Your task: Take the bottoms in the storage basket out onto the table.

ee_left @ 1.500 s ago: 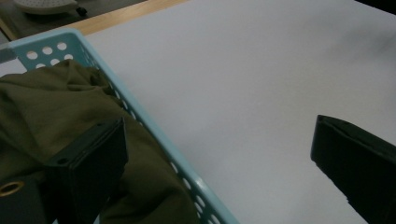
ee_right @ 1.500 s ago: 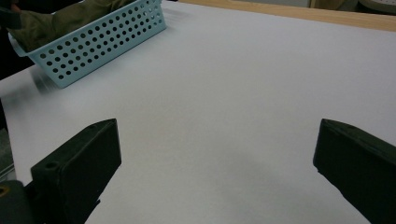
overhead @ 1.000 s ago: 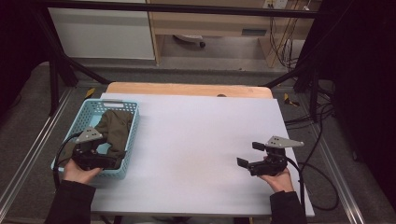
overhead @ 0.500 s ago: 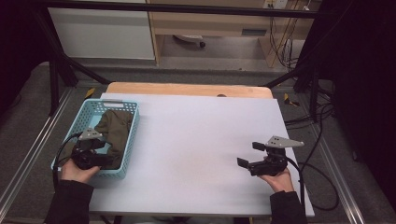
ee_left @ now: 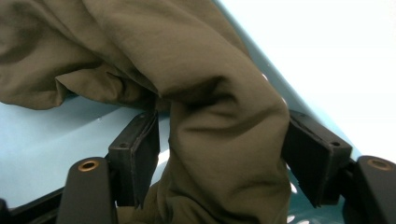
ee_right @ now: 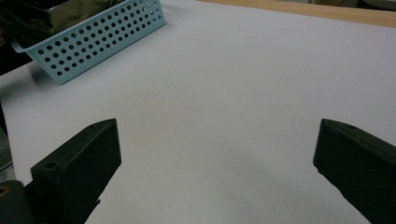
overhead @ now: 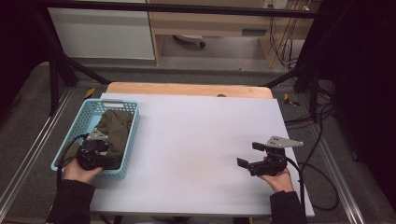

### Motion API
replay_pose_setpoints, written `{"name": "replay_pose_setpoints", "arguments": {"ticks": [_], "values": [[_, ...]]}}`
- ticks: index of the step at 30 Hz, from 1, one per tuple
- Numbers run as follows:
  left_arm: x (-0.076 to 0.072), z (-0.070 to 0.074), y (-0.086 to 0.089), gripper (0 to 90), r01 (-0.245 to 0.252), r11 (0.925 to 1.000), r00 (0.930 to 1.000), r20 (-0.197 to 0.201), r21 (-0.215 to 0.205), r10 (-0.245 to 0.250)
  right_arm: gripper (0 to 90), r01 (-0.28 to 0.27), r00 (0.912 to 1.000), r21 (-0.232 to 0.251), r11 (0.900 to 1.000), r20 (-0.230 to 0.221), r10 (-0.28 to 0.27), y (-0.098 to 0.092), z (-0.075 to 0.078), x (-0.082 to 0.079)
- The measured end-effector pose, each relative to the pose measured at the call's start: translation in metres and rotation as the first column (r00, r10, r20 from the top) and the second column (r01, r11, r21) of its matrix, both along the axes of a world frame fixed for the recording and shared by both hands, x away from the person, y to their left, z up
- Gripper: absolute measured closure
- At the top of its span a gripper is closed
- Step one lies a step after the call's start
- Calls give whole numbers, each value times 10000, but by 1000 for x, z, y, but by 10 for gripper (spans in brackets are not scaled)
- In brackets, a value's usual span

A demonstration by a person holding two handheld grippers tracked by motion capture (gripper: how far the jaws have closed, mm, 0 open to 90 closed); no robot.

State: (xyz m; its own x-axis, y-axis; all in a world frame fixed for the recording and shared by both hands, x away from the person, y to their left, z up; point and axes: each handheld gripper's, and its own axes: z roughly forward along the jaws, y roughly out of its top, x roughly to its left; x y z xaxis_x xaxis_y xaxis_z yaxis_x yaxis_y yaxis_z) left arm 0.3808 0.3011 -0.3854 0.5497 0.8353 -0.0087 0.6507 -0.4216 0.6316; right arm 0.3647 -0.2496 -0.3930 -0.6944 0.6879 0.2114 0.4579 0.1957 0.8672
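An olive-green cloth [overhead: 114, 128] lies bunched in a light blue perforated basket [overhead: 135, 122] at the table's left. My left gripper [overhead: 103, 156] reaches into the basket's near end. In the left gripper view a thick fold of the cloth [ee_left: 187, 60] hangs between the jaws of that gripper [ee_left: 219, 126], which have just been closing. The right-hand pad [ee_left: 303, 149] touches the fabric and a narrow gap remains at the left-hand pad [ee_left: 140, 149]. My right gripper [overhead: 250, 154] rests on the white table at the right, open wide with nothing between its jaws [ee_right: 217, 135].
The white tabletop [overhead: 196, 140] spreads between the two grippers, with a wooden strip [overhead: 187, 88] along its far edge. The basket [ee_right: 102, 35] shows at the upper left of the right gripper view. Cables trail on the floor at the right [overhead: 317, 121].
The left gripper has shifted slightly at the basket's near end, over the cloth. The right hand and gripper have kept still.
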Motion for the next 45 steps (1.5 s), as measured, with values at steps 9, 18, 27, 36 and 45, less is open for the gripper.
{"name": "replay_pose_setpoints", "arguments": {"ticks": [9,18,27,36,45], "values": [[3,-2,3,429,9,9997,9991,-412,-238,-19,14,-11,10000,0,10000,8,11,0,0,0],[2,-4,-1,540,108,9999,9985,-546,99,-103,14,-33,10000,-11,10000,-1,33,0,0,0],[2,-4,-1,670,196,9998,9976,-663,7,-195,14,-17,10000,4,10000,40,17,-1,1,0],[1,1,0,797,310,9992,9970,-699,-251,-327,14,-40,10000,-31,10000,48,40,-1,1,0],[-3,13,5,811,225,9973,9991,-337,-697,-249,14,-34,10000,-13,10000,47,34,-1,1,0]]}}
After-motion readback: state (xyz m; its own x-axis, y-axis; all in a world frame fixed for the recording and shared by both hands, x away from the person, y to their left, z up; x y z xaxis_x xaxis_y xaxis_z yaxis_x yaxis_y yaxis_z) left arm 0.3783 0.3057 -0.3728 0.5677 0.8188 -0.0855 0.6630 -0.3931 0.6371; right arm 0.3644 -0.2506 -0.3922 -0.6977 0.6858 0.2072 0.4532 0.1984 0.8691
